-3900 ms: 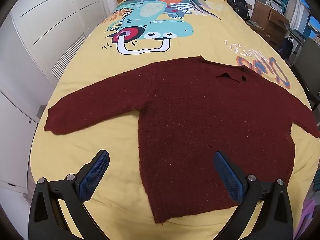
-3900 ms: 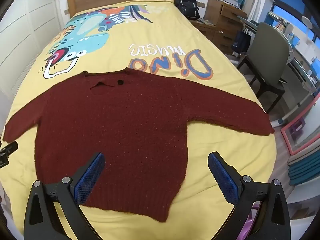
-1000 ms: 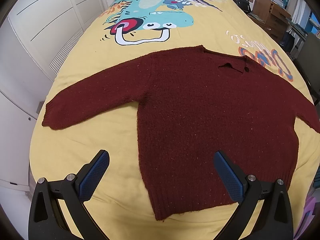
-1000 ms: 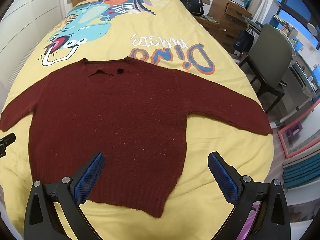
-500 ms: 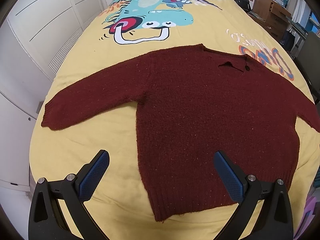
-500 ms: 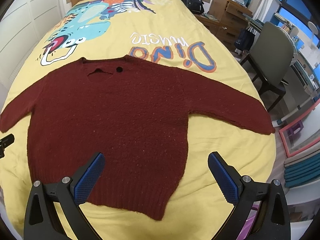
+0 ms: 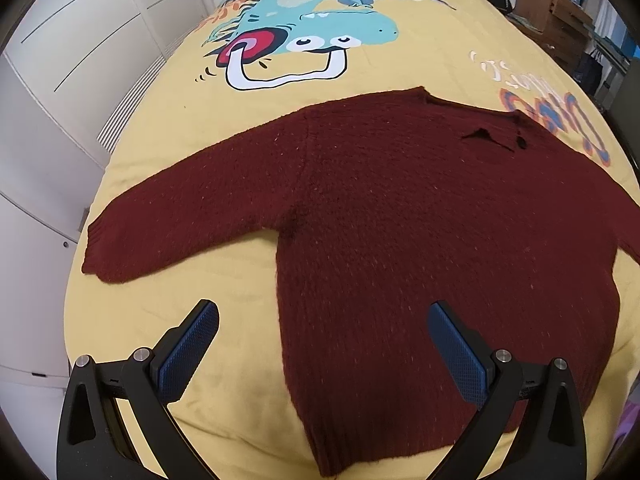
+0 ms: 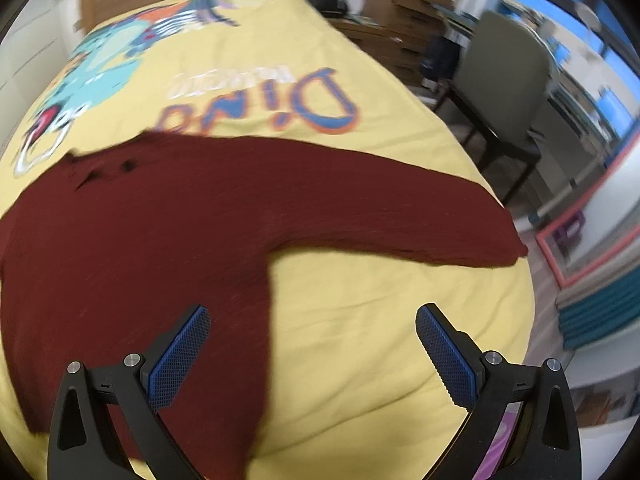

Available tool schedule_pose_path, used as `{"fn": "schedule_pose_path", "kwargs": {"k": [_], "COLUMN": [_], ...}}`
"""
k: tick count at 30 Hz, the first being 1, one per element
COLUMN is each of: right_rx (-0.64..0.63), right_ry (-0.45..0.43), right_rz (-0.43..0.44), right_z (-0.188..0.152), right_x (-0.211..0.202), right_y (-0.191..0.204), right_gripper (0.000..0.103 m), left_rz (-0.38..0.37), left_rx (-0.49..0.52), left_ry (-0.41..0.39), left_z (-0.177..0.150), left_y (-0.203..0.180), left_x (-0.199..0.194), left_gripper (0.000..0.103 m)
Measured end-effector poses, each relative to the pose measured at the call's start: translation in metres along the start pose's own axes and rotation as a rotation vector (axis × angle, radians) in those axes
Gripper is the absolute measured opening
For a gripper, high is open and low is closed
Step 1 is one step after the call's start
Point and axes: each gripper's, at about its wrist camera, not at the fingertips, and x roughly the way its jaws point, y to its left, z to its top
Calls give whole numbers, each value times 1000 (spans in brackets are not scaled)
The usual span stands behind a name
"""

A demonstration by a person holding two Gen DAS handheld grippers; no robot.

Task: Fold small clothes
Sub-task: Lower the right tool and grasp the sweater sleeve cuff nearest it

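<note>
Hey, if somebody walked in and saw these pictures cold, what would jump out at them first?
Most likely the dark red sweater, spread flat with both sleeves out across the middle of the bed. Next, the bright yellow bedspread under it, with a big teal cartoon dinosaur printed beyond the collar, toward the headboard. In the foreground, the left hand-held gripper and right hand-held gripper are both open and holding nothing; the right view is motion-blurred.

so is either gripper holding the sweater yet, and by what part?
No, nothing is held. The left gripper and right gripper are both open above the sweater, which lies flat on the bed.
</note>
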Motion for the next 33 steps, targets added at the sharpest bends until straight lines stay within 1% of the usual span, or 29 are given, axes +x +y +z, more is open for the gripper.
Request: {"fn": "schedule_pose_path", "kwargs": {"k": [4, 8, 11, 15, 21, 24, 26, 27, 28, 29, 30, 31, 32, 33], "right_rx": [111, 225, 312, 447, 615, 666, 673, 672, 674, 680, 689, 692, 686, 673], "right_ry": [14, 34, 76, 132, 180, 170, 157, 158, 160, 159, 163, 166, 163, 156], "right_rz": [-7, -65, -77, -88, -94, -69, -69, -79, -84, -69, -47, -32, -14, -1], "right_z": [19, 37, 44, 45, 37, 37, 40, 43, 46, 49, 52, 54, 59, 65], "right_x": [28, 63, 94, 131, 172, 183, 186, 188, 189, 190, 191, 192, 192, 189], "right_y": [-48, -100, -134, -177, -217, -226, -230, -234, -237, -240, -244, -249, -251, -251], "right_gripper": [102, 102, 102, 102, 102, 102, 97, 88, 73, 64, 50, 33, 22, 16], "left_rz": [-6, -33, -58, -48, -87, -81, -77, -71, -66, -65, -67, -70, -71, -71], "left_rx": [-11, -22, -20, -13, 0, -7, -9, -9, -10, -14, -19, -25, -30, -33], "left_ry": [13, 18, 26, 35, 76, 105, 119, 126, 132, 134, 134, 134, 134, 134], "left_z": [14, 26, 31, 35, 26, 19, 16, 16, 15, 15, 15, 16, 16, 16], "left_y": [0, -2, -6, -11, -12, -9, -7, -6, -4, -2, 0, 2, 4, 5], "left_x": [14, 28, 37, 51, 74, 84, 89, 92, 93, 94, 95, 94, 94, 94], "left_gripper": [102, 102, 102, 102, 102, 102, 102, 102, 102, 102, 102, 102, 102, 102]}}
